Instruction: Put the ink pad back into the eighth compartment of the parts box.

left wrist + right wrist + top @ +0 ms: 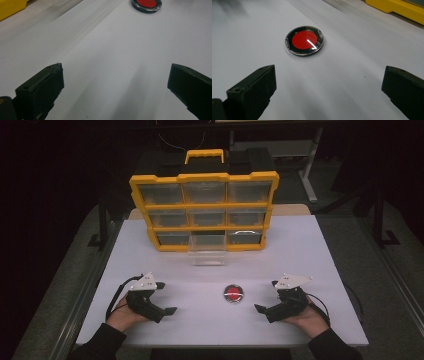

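The person's two hands are resting at the near edge of the white table [300, 255], each holding a gripper. The left gripper [167, 311] is lying at the near left, its jaws pointing inward toward the table's middle; in the left gripper view its jaws are standing wide apart with bare table between them, grasping nothing. The right gripper [260, 309] is sitting at the near right, also aimed inward, and in the right gripper view its jaws are likewise spread wide and holding nothing.

Between the two grippers, slightly farther from the person and nearer the right one, a small round disc [233, 294] with a red centre and a dark, shiny rim is lying flat on the table, touched by neither gripper.

Farther back, a clear plastic drawer [207, 251] is sitting on the table just in front of the yellow organizer [204, 227]. The organizer is standing upright at the far side, showing three rows of three clear compartments, with a yellow handle on top.
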The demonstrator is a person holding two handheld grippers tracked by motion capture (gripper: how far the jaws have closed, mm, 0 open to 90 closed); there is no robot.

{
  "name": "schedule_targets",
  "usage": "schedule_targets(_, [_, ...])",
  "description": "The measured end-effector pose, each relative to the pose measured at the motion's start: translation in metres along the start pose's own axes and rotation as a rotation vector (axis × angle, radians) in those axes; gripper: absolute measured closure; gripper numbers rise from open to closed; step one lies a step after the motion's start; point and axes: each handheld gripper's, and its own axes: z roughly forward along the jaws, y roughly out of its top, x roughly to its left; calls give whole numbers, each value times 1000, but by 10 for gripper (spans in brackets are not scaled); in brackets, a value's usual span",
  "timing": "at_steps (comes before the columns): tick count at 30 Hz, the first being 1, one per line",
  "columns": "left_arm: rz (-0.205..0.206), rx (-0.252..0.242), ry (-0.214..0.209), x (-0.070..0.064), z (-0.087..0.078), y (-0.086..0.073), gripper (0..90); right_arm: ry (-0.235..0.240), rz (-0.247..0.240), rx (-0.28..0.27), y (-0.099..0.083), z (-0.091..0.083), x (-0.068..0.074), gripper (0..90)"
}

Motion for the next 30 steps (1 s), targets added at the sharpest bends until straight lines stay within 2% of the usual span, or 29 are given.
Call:
schedule_targets(11, [-6, 10, -7, 0, 0, -1, 0, 8, 13, -8, 4, 2, -2, 0])
schedule_targets(30, [0, 7, -11, -2, 0, -1, 0, 27, -2, 10, 16, 11, -3, 0])
